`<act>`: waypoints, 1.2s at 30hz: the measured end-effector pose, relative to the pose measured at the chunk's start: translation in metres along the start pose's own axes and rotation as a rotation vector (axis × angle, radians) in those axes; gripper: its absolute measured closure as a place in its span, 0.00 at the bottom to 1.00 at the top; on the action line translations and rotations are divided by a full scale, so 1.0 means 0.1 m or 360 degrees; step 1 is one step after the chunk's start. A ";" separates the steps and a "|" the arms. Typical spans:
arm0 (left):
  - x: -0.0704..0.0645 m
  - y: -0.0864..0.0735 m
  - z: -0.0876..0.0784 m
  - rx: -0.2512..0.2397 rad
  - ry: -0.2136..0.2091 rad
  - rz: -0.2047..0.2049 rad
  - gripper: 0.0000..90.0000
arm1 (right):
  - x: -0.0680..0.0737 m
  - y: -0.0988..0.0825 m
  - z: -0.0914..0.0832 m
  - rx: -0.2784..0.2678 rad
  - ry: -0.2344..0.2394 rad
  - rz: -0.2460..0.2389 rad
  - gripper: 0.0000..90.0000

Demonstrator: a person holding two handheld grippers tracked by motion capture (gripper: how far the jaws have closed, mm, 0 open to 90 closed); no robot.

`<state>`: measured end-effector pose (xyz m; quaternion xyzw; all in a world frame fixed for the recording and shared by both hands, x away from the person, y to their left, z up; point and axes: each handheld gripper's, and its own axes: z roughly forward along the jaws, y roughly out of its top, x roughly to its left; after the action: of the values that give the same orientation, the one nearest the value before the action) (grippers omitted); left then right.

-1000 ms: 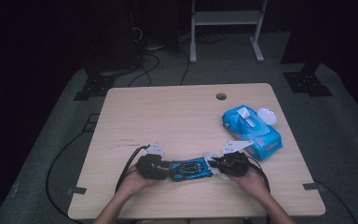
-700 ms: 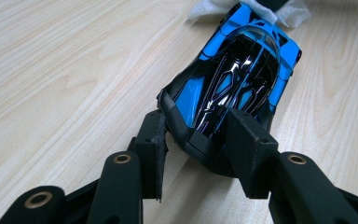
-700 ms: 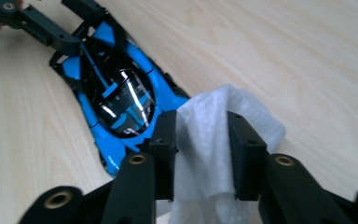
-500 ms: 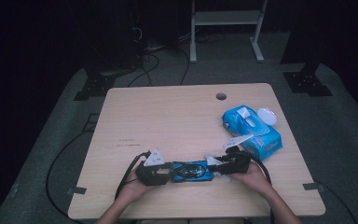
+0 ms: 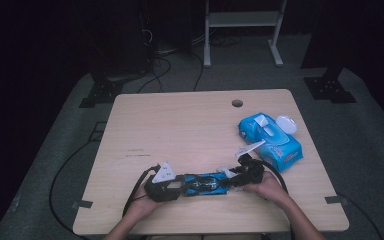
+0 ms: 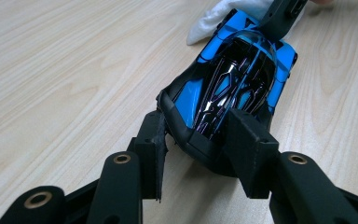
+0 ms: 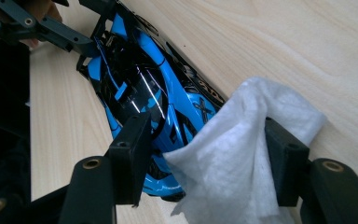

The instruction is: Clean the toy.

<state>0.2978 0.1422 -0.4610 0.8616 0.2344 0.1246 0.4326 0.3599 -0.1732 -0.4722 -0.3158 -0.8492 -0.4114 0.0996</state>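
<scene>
A blue and black toy car lies on the wooden table near its front edge. My left gripper is shut on one end of the car, its jaws pressed on both sides. At the car's other end is my right gripper. Its jaws have just been opening and now stand wide. A white wipe hangs loose between them and drapes against the car. The wipe also shows beyond the car in the left gripper view.
A blue pack of wipes with its white lid flipped open lies at the table's right side, just behind my right hand. A cable hole sits near the far edge. Cables trail from both grippers off the front edge.
The right gripper's jaws have spread apart around the wipe, and that hand has shifted slightly. The left gripper and the car stay in place.
</scene>
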 end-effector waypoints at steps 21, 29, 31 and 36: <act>0.20 0.02 0.13 0.0150 -0.0310 -0.0229 0.29 | 0.31 -0.11 -0.13 -0.0154 -0.0164 -0.0311 0.60; 0.12 0.09 0.22 0.0155 -0.0482 -0.0058 0.47 | 0.40 -0.20 -0.22 -0.0173 -0.0164 -0.0391 0.66; 0.12 0.09 0.20 0.0148 -0.0475 -0.0017 0.49 | 0.41 -0.20 -0.22 -0.0172 -0.0173 -0.0420 0.67; 0.07 0.09 0.16 0.0127 -0.0378 0.0114 0.53 | 0.53 -0.17 -0.21 -0.0152 -0.0321 -0.0573 0.66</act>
<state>0.3132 0.1301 -0.4633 0.8947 0.1552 0.0276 0.4179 0.3064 -0.1732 -0.4465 -0.2030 -0.8771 -0.4285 -0.0761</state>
